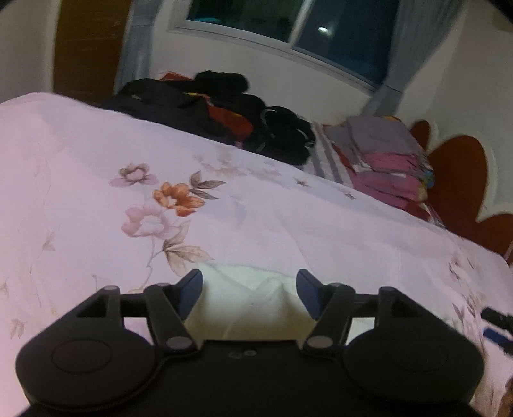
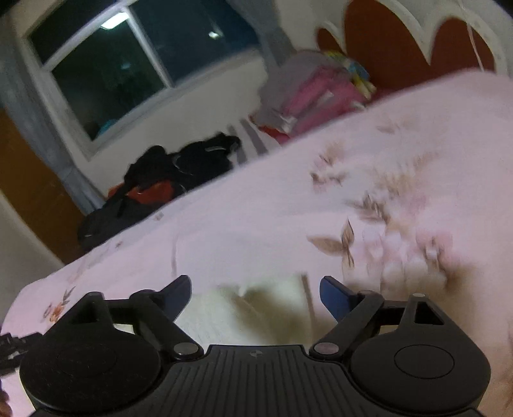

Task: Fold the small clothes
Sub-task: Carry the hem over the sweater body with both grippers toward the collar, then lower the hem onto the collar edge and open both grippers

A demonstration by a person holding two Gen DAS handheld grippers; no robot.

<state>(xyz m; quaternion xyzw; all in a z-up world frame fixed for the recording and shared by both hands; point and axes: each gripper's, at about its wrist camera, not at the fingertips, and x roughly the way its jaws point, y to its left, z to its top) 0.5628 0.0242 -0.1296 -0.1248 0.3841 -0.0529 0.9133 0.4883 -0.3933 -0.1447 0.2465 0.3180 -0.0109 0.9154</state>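
Left gripper [image 1: 249,290] with jaws parted, gripping nothing, over a cream-white garment [image 1: 247,304] lying between the blue fingertips [image 1: 192,288]; right gripper [image 2: 255,295] likewise wide apart and empty above that same pale cloth [image 2: 256,308]. Beneath, a pale pink flowered bedspread [image 1: 224,199]. Further off, dark clothes heaped [image 1: 208,106] beside a folded pink and grey stack [image 1: 384,160], below a dark window [image 1: 288,22] and by a red-brown scalloped headboard [image 1: 458,179].
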